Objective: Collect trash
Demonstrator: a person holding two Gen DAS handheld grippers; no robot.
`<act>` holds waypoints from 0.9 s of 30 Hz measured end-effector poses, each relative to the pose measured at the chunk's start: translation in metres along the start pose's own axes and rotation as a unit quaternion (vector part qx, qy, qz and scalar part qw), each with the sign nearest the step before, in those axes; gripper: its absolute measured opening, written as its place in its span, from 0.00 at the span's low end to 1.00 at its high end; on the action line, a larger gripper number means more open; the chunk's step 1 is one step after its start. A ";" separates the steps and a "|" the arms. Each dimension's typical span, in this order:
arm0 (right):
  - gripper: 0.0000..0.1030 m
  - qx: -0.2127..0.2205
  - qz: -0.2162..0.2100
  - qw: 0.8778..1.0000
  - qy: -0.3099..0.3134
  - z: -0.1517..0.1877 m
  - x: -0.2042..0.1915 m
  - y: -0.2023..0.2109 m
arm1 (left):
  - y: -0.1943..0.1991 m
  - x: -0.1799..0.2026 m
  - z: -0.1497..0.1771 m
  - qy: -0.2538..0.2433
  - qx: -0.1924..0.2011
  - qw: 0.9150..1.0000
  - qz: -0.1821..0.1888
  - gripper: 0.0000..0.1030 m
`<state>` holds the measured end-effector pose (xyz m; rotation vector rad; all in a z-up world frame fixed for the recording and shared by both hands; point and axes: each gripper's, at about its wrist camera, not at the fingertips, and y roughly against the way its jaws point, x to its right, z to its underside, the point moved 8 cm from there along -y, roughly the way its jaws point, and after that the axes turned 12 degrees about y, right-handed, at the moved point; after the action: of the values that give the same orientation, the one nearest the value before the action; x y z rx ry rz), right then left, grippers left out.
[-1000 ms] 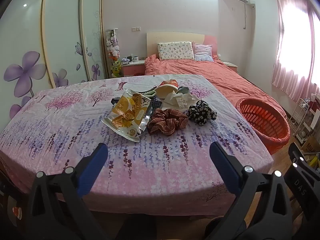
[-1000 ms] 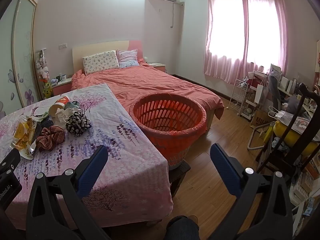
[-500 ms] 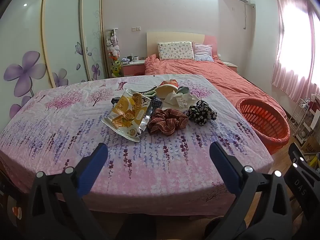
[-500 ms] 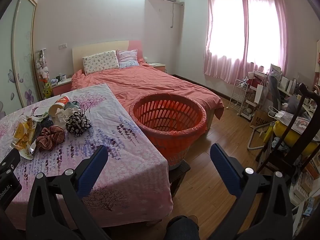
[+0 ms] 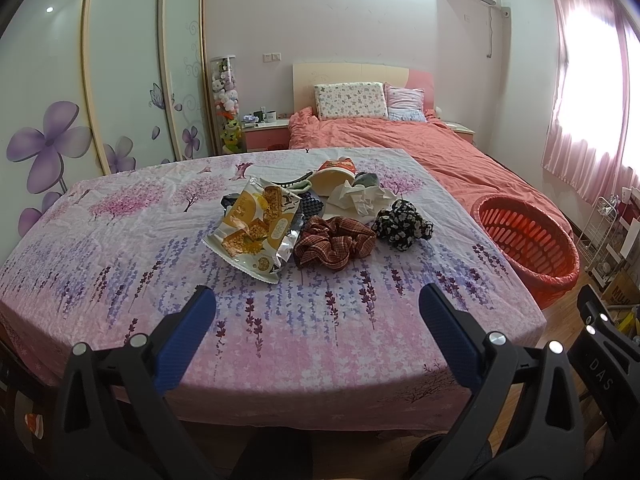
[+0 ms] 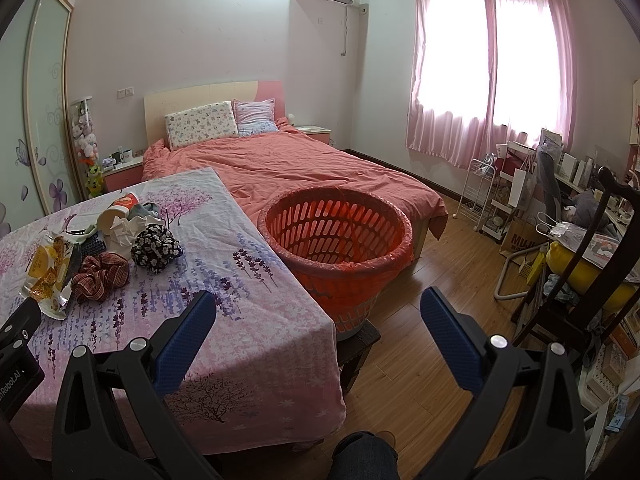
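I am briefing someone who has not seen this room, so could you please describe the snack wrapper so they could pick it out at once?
Start at the table with the pink and purple floral cloth, in front of the bed. In the small pile at its middle, the snack wrapper lies at the left end, beside the red plaid scrunchie. It is the only flat, shiny thing there: a torn yellow-and-white foil bag showing biscuits.

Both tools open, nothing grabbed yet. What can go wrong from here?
1. The pile mixes trash with keepers: the snack wrapper and crumpled tissue touch the plaid scrunchie and floral scrunchie. A wide grab might bin a scrunchie.
2. The tablecloth is loose; a low pinch may snag it.
3. The orange basket sits off the table edge; an early drop probably lands on the floor.
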<state>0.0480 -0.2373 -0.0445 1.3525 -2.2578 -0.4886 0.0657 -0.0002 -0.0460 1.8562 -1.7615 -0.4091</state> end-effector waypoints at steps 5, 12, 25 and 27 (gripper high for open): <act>0.98 0.000 0.001 1.000 -0.001 0.000 0.000 -0.001 | -0.003 0.000 0.004 0.001 -0.004 1.000 -0.002 0.96; 0.98 -0.006 -0.025 1.000 -0.015 0.001 -0.006 -0.020 | -0.025 -0.029 -0.009 0.030 -0.011 0.999 -0.016 0.96; 0.98 -0.034 -0.163 0.986 -0.007 -0.024 -0.077 -0.077 | -0.093 -0.109 -0.040 0.058 -0.037 0.996 -0.056 0.96; 0.97 -0.030 -0.181 0.983 -0.001 -0.037 -0.093 -0.085 | -0.102 -0.109 -0.044 0.046 -0.039 0.997 -0.054 0.96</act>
<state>0.1681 -0.1954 -0.0772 1.7381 -1.9838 -0.6711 0.1636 0.1148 -0.0846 1.8897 -1.5671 -0.4197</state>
